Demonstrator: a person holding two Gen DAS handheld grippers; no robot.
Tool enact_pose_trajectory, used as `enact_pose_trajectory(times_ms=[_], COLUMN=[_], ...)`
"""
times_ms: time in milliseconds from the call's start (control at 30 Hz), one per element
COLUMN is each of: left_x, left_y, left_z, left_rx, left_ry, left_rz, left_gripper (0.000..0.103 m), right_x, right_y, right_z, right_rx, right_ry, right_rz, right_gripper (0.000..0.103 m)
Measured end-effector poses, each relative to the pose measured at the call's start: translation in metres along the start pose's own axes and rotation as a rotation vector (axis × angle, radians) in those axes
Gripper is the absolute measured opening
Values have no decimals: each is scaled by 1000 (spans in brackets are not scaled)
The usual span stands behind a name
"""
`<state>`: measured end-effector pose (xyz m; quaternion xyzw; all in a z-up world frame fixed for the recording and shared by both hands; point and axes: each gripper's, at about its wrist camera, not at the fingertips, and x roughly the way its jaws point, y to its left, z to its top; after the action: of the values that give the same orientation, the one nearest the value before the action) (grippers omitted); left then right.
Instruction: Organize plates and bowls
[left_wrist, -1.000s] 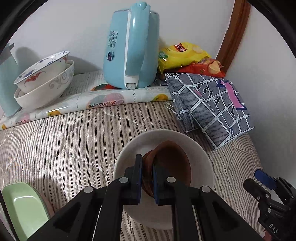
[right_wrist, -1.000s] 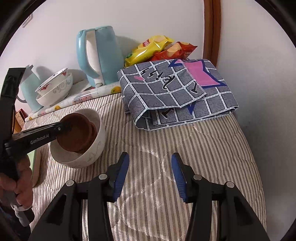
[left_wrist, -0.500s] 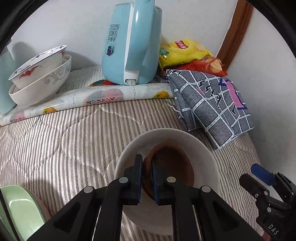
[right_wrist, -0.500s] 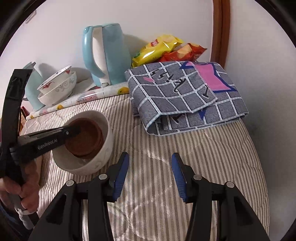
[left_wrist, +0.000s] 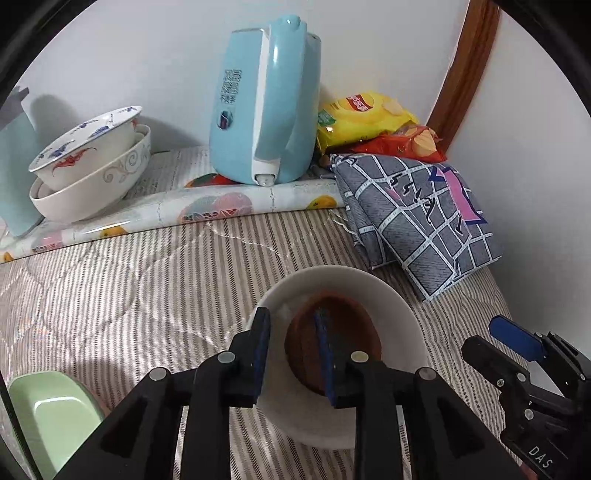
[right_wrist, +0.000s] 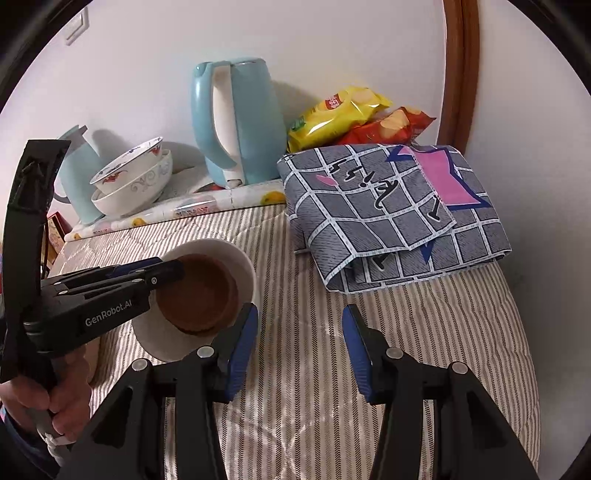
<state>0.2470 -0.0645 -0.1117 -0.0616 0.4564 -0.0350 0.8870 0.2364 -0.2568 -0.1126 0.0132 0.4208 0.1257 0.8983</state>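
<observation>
Resting inside the white bowl (left_wrist: 391, 310) on the striped quilt (left_wrist: 147, 280), the brown bowl (left_wrist: 351, 332) sits free; left gripper (left_wrist: 291, 350) straddles its rim, jaws parted, while right gripper (right_wrist: 299, 347) hovers wide open, empty.

Four bowls: 2 stacked white (left_wrist: 88, 173), 1 white (left_wrist: 399, 306) w/ 1 brown (left_wrist: 354, 332) inside. One kettle (left_wrist: 266, 103), 2 snack bags (left_wrist: 362, 118), 1 green dish (left_wrist: 51, 413).
</observation>
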Motion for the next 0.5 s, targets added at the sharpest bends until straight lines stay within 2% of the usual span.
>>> enact_pose_trajectory(times_ms=[333, 500], left_x=[-12, -10], left_y=[22, 29], left_z=[-2, -7], left_rx=[-41, -54], left_ry=[6, 23], left_rz=[53, 64], left_gripper=[24, 24], right_x=[6, 17], right_y=[14, 20], right_z=[2, 3], right_rx=[4, 13], right_ry=[14, 36], right_rz=[4, 10], right_gripper=[47, 42])
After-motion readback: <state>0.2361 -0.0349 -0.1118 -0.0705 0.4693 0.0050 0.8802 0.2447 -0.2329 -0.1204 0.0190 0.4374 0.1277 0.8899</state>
